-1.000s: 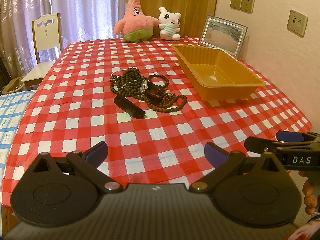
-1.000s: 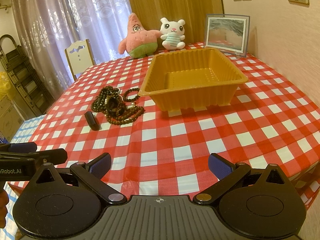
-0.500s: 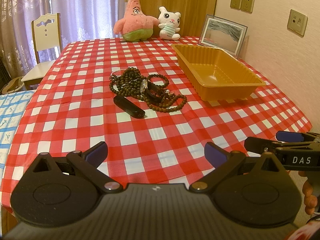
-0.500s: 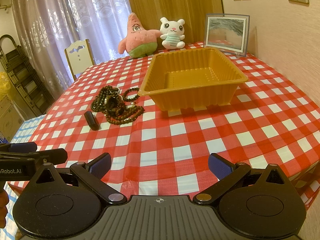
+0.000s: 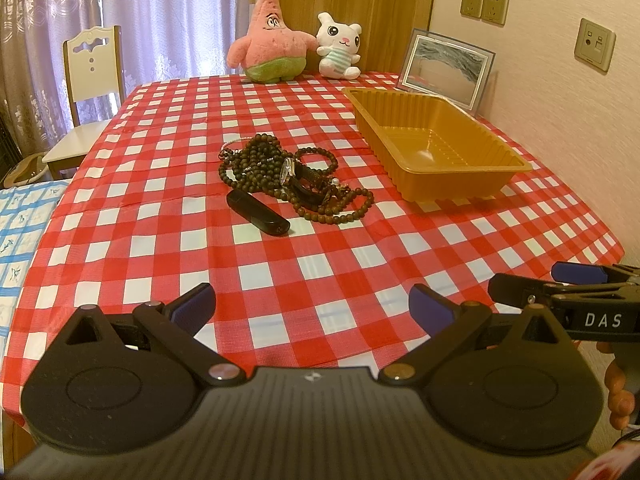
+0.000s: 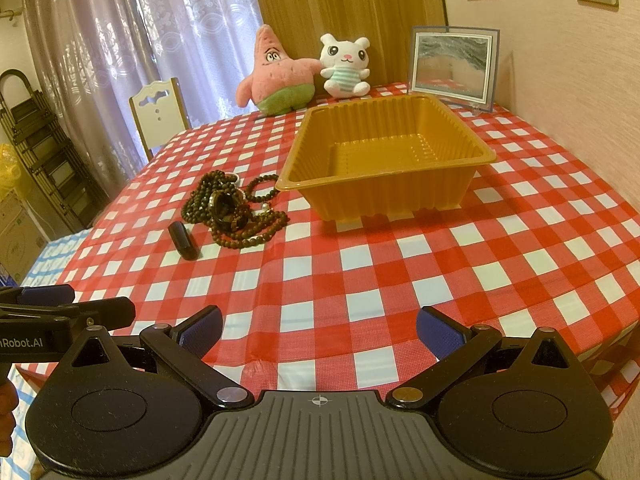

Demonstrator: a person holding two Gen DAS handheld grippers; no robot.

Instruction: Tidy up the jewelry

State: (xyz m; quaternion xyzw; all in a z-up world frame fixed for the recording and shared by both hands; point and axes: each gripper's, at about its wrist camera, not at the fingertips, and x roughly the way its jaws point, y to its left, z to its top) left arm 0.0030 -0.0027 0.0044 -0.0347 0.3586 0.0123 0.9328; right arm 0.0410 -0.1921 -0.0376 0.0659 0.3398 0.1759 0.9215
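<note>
Amber tray (image 6: 384,196) empty — bead strands (image 5: 260,164), watch (image 5: 298,180) untouched beside it. Left gripper (image 5: 312,306), right gripper (image 6: 320,330) spread apart, holding nothing; nothing sorted yet.

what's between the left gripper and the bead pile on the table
Mostly bare checked tablecloth, seen in the left wrist view. The left gripper is open, and only a black oblong case lies just before the bead pile.

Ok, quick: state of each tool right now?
Left tool: open, holding nothing, above the near edge of the table.
Right tool: open, holding nothing, also above the near edge.
</note>
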